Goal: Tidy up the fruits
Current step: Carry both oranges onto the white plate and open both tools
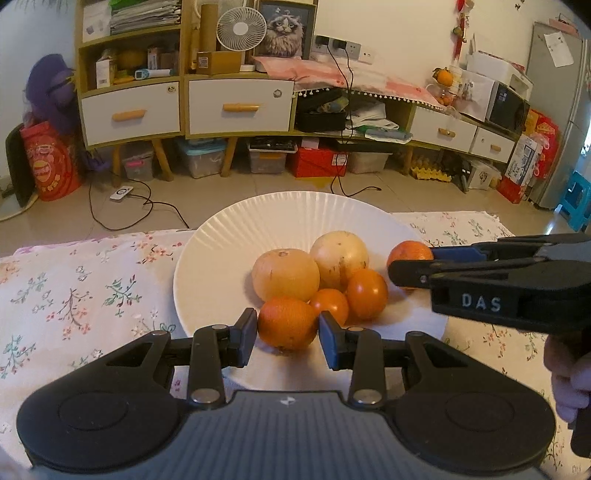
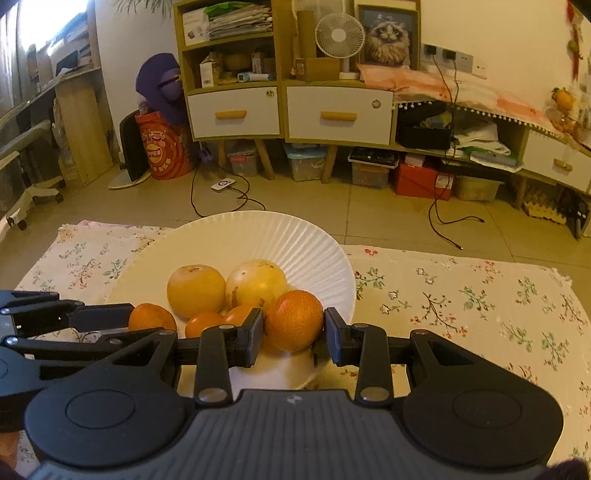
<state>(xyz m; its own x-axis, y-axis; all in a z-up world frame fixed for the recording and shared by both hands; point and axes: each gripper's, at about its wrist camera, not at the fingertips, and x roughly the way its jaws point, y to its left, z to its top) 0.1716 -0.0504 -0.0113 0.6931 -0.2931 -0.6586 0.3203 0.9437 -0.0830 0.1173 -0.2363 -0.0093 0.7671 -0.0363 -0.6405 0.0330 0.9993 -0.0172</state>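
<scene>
Each claw pinches an orange: the left gripper [image 1: 287, 334] holds one [image 1: 287, 323] over the plate's [image 1: 207, 258] six o'clock rim, the right gripper [image 2: 293, 334] holds another [image 2: 293, 319] at four o'clock. Lower both slowly into bare spots, clear of the piled fruit [image 1: 317, 273], which could roll. Open room lies toward nine o'clock; the far table edge is close behind the plate.

Both views are warm and rather dim, with a yellowish indoor cast. In the right wrist view a window [image 2: 48, 33] at ten o'clock is blown out to white glare. Soft shadows lie under the fruit on the white plate [image 1: 280, 218]. Fisheye bending curves the cabinet [image 1: 184, 110] toward twelve o'clock, and the corners go dark. The centres are sharp; the edges are slightly smeared.
</scene>
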